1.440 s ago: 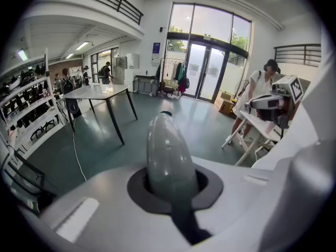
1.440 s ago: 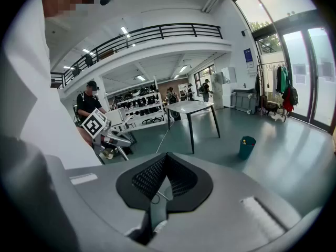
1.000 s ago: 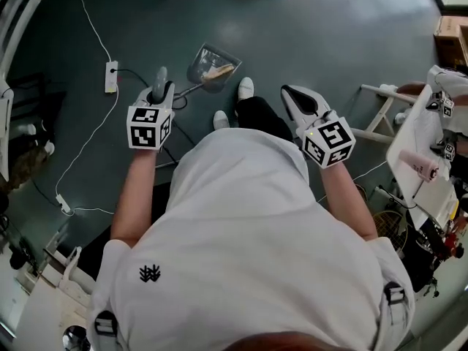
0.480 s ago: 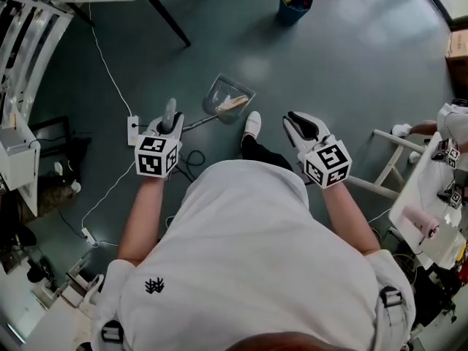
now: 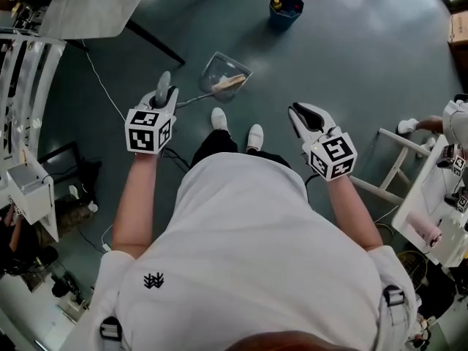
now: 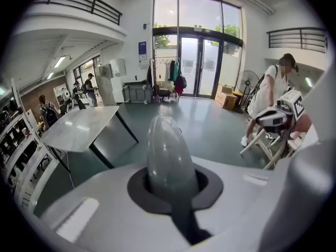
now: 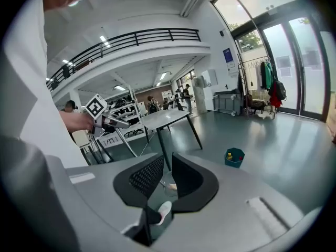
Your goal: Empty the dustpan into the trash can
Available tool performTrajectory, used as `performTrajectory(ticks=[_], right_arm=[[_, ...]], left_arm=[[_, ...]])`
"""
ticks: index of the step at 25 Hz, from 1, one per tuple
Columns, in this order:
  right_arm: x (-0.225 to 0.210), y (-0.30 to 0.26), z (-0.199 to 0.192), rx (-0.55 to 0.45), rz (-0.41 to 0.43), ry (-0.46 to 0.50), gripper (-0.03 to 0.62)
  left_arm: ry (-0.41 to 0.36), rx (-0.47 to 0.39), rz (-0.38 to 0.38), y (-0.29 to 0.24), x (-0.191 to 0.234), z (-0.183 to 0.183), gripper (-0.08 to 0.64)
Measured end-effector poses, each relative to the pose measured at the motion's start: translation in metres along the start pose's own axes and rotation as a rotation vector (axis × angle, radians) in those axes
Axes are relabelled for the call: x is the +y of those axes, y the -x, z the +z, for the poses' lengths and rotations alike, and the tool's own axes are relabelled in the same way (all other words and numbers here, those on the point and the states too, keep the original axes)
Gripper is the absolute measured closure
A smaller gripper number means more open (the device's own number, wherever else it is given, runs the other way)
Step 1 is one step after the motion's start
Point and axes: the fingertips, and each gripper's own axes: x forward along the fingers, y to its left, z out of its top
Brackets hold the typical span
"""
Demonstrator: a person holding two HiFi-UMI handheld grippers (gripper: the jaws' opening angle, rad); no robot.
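Note:
A clear dustpan [image 5: 224,76] with pale scraps in it hangs low over the grey floor, ahead of the person's white shoes [image 5: 254,136]. Its long thin handle runs back to my left gripper [image 5: 164,96], which is shut on the grey handle end [image 6: 168,152]. The dark blue trash can [image 5: 286,8] stands further ahead and to the right, with yellow and red bits inside; the right gripper view also shows the can [image 7: 234,157]. My right gripper [image 5: 307,115] is held at the right, jaws slightly open with nothing between them.
A grey table [image 5: 102,6] on dark legs stands ahead left, with shelving [image 5: 22,86] beside it. A white cable [image 5: 102,86] trails on the floor at the left. A wooden frame [image 5: 395,168] and a person's feet are at the right.
The person has walked forward with the dustpan carried in my left gripper. The trash can has come into view and sits nearer now. Both grippers keep their hold and pose.

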Motion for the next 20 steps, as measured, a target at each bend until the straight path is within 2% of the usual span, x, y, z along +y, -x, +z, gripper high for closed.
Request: performTrajectory(ticks=[4, 8, 12, 20], right_arm=[[-0.03, -0.008, 0.004, 0.0, -0.063, -0.04, 0.551], [-0.061, -0.019, 0.012, -0.001, -0.16, -0.083, 0.551], [-0.085, -0.04, 0.033, -0.003, -0.244, -0.13, 0.551], [-0.116, -0.087, 0.078, -0.043, -0.386, -0.221, 0.551]], left_arm=[[-0.037, -0.015, -0.024, -0.041, 0.026, 0.052, 0.502], [-0.094, -0.04, -0.071, -0.094, 0.052, 0.11, 0.502], [-0.15, -0.041, -0.125, -0.15, 0.078, 0.166, 0.502], [-0.348, -0.044, -0.243, -0.242, 0.097, 0.275, 0.502]])
